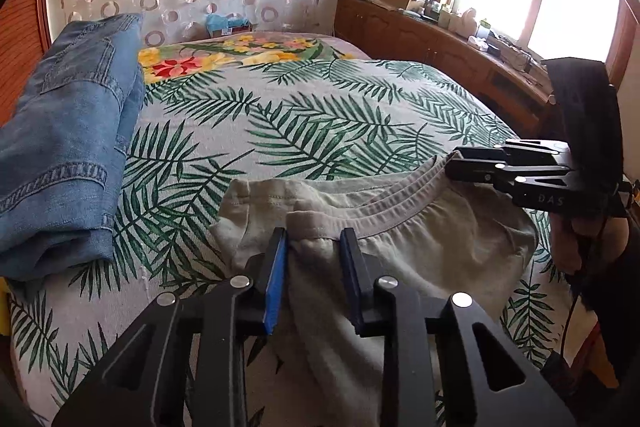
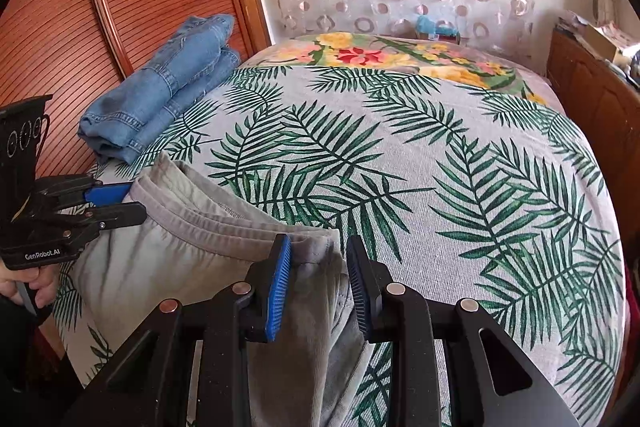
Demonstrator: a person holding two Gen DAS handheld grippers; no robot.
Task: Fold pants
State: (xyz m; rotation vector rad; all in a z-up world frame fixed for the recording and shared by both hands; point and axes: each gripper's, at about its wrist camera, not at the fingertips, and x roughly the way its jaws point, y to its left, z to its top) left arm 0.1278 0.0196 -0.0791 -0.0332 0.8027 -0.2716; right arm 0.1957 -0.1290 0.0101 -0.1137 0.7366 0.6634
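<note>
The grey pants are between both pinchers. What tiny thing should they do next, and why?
Probably squeeze the right gripper shut on the waistband. The left gripper already looks pinched on the grey pants, but one of the right gripper's pads seems to stand a little off the cloth, so lifting now could let that corner slip.

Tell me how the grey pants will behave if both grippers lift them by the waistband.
Likely floppy: the grey pants already sag and wrinkle between the left gripper and the right gripper. Probably light, since the thin fabric bunches easily at the waistband. The legs would likely hang down and drag over the bedspread.
</note>
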